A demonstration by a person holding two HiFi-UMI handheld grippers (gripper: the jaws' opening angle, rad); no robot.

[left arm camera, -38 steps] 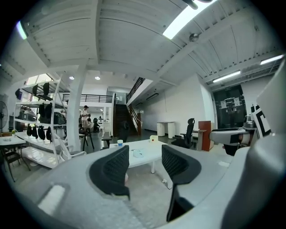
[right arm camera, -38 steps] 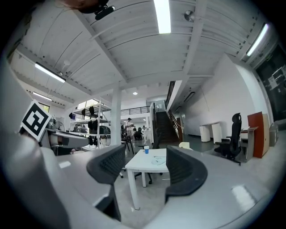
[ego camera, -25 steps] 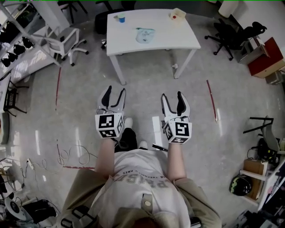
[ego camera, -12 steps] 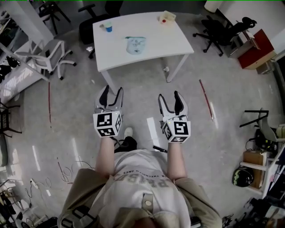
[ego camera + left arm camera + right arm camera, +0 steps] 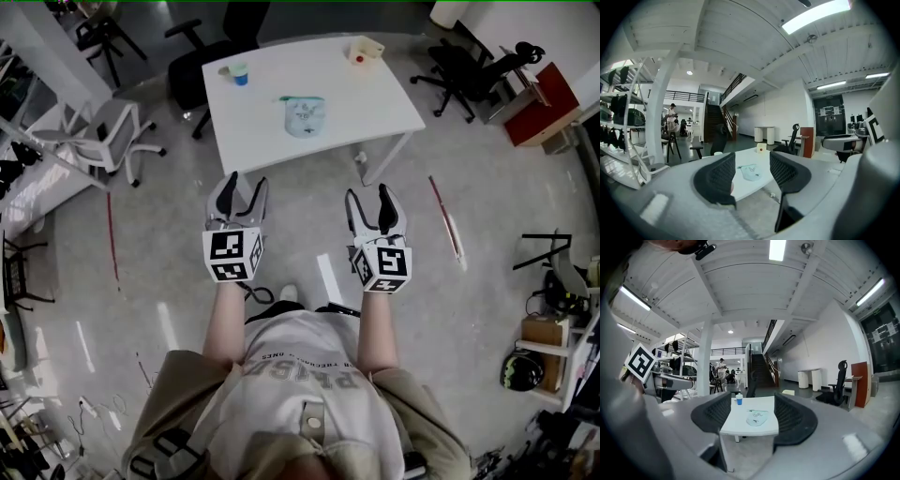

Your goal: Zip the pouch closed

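1. I hold both grippers out over the bare floor, side by side and apart from each other, short of the white table. Neither touches anything.
2. The left gripper has its jaws spread, with nothing between the two dark ribbed pads.
3. The right gripper is the same: jaws wide apart and empty.
4. The pouch, pale blue-green, lies flat near the middle of the table, ahead of both grippers and well apart from them. From here I cannot tell how far its zip is drawn.
5. In the left gripper view the pouch shows far off, in the gap between the jaws. In the right gripper view it also sits in the gap, on the tabletop.
6. A small cup with a blue lower half stands near the table's far left corner. A small cream box with a red spot sits near the far right corner. Both are apart from the pouch.
7. A black office chair stands behind the table's far left side, and a white chair is off to the table's left.
8. More black chairs stand to the right, and a red cabinet is beyond them.
9. A red tape line runs along the floor to the right of the right gripper.
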